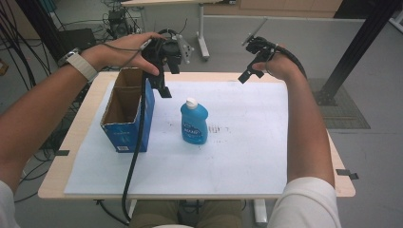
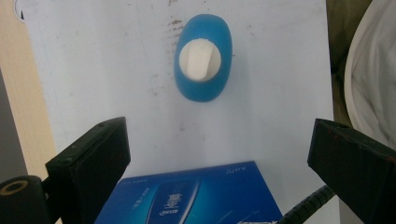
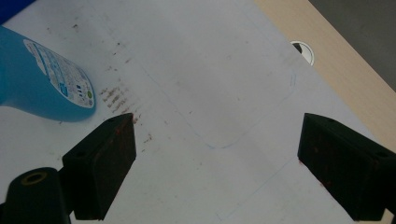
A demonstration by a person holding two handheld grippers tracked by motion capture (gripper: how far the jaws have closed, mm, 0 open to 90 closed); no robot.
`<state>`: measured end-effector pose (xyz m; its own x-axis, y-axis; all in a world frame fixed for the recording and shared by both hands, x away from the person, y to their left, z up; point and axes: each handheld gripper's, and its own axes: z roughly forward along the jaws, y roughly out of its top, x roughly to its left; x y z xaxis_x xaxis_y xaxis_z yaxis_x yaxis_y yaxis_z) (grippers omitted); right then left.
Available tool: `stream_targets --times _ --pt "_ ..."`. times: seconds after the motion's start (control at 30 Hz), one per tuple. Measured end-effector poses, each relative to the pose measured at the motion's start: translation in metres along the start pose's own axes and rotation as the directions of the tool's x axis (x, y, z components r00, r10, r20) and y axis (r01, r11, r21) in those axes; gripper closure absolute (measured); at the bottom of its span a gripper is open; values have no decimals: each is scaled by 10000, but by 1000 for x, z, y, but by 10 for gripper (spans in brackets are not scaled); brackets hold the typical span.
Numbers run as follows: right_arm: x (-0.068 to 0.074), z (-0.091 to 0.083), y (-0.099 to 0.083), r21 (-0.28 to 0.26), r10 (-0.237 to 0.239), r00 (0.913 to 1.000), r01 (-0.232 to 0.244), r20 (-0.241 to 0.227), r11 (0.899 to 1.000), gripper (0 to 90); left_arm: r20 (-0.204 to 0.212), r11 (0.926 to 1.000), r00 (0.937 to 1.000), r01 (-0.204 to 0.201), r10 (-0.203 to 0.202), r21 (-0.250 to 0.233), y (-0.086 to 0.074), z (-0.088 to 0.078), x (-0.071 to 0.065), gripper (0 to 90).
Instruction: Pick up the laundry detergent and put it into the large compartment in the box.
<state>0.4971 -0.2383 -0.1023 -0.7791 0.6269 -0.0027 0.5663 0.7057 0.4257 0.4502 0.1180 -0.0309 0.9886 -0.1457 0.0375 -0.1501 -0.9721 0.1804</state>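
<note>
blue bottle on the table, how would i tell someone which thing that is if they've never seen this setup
Start at the white sheet covering the wooden table. Near the sheet's middle, just right of the open blue cardboard box, stands the blue bottle. It is the only upright, rounded plastic thing there, with a white flip cap and a printed label, unlike the square-edged box.

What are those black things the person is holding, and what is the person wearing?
Each hand holds a black claw with two blocky, flat-faced jaws: left claw, right claw. A thick black ribbed cable trails from the left one. The person wears short white sleeves and a white wristband on the left wrist.
</note>
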Motion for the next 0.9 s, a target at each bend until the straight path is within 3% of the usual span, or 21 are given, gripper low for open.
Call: stream_targets --times 0.13,0.9 --pt "0 0 0 25 -4 10000 4 -3 10000 114 18 9996 9998 -189 189 212 10 6 0 68" --pt "-1 2 1 39 -45 10000 45 -76 10000 114 266 9966 9965 -794 787 243 31 35 9 77"
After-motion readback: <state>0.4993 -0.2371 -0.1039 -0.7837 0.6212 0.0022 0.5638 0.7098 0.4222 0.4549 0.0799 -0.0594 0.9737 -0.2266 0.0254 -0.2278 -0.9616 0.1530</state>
